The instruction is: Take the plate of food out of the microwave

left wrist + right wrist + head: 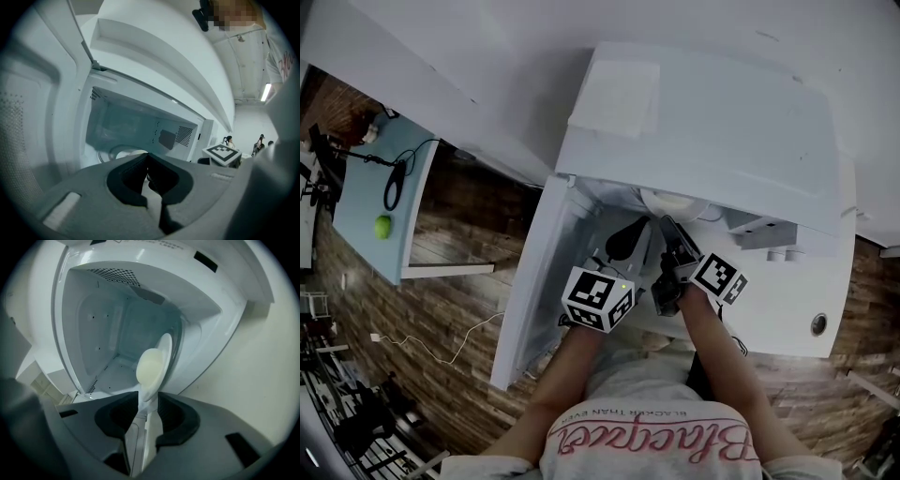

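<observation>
The white microwave (712,122) stands open, its door (534,281) swung out to the left. Inside sits a white plate (164,352) with pale food (149,366) on it. From above, only its rim (675,202) shows under the top edge. My right gripper (146,401) reaches into the cavity. The plate's near rim lies between its wide-set jaws, and I see no pad pressing on it. My left gripper (149,161) hangs at the opening left of the right one, its pads together on nothing. The plate (123,153) shows beyond it.
A folded white cloth (614,98) lies on top of the microwave. A light blue table (356,202) at the far left carries a green ball (383,226) and a black cable (394,183). Wood floor lies below the open door.
</observation>
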`<act>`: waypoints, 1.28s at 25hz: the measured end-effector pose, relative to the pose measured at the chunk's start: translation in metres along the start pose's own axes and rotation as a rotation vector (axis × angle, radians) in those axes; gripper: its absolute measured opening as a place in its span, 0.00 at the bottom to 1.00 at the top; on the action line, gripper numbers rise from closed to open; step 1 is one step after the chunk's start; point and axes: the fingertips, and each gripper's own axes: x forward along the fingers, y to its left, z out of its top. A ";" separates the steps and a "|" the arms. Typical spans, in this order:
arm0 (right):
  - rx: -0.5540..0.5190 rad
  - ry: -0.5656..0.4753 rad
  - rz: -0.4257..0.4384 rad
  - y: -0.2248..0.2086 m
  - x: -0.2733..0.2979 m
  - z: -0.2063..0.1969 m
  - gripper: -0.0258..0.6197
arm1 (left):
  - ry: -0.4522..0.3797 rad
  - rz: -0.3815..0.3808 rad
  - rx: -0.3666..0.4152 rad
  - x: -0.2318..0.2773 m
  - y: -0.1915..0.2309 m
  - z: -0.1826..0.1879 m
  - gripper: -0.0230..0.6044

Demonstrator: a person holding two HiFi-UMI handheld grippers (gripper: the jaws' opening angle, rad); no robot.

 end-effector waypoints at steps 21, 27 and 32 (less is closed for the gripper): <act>0.310 -0.005 -0.279 -0.018 0.006 0.006 0.18 | 0.028 -0.027 -0.010 0.005 0.006 -0.002 0.04; 0.298 -0.037 -0.239 -0.014 0.006 0.007 0.13 | 0.041 -0.025 -0.018 0.003 0.011 -0.005 0.04; 0.294 -0.033 -0.197 -0.014 0.002 0.007 0.12 | 0.045 -0.036 -0.030 0.003 0.010 -0.006 0.04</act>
